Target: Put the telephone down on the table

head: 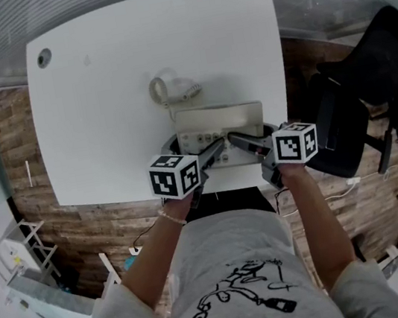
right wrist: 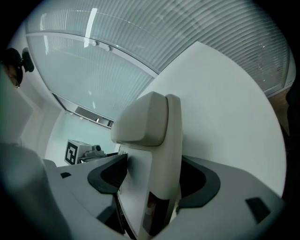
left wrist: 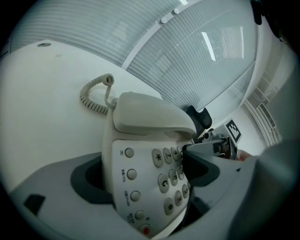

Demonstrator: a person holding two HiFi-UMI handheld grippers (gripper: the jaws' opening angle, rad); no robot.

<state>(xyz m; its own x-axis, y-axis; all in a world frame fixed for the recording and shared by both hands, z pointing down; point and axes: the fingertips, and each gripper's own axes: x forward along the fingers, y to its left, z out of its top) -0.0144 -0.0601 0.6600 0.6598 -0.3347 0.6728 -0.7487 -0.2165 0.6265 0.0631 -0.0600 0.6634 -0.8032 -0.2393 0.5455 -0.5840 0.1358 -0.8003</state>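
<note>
White table (head: 83, 98) lies under the telephone (head: 219, 122), at twelve o'clock from both tongs, long axis nine-to-three. My left gripper (head: 211, 151) stands wide around it; my right gripper (head: 240, 140) clamps it.

We see the telephone (head: 220, 124) in smooth cream plastic, the bench (head: 98, 96) under it matt white, the floor (head: 19, 147) around the bench rough-grained wood.

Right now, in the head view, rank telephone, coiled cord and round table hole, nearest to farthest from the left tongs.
1. Telephone, between the left tongs.
2. Coiled cord, just beyond it.
3. Round table hole, far left corner.
</note>
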